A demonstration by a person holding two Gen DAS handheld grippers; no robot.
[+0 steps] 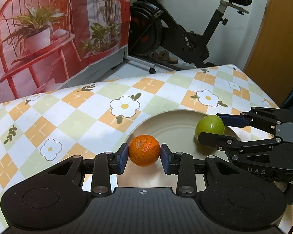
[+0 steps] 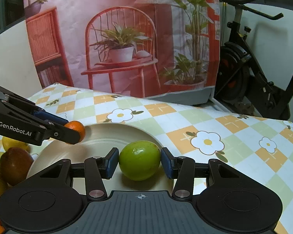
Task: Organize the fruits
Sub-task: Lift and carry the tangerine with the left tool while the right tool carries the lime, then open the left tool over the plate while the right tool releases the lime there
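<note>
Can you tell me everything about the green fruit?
The green fruit is round, smooth and shiny, light green with a few small brownish specks near its top. It looks whole and unpeeled. The right gripper clamps it from both sides with its blue pads. It sits over the far-right part of the cream plate; whether it rests on the plate or hangs just above cannot be told.

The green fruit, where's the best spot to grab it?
Grab the green fruit around its wide middle, one pad on each side, coming in from the near edge of the plate. It is round and smooth, so the widest part keeps it from slipping. The right tool holds it just that way now, as the left tool holds the orange.
</note>
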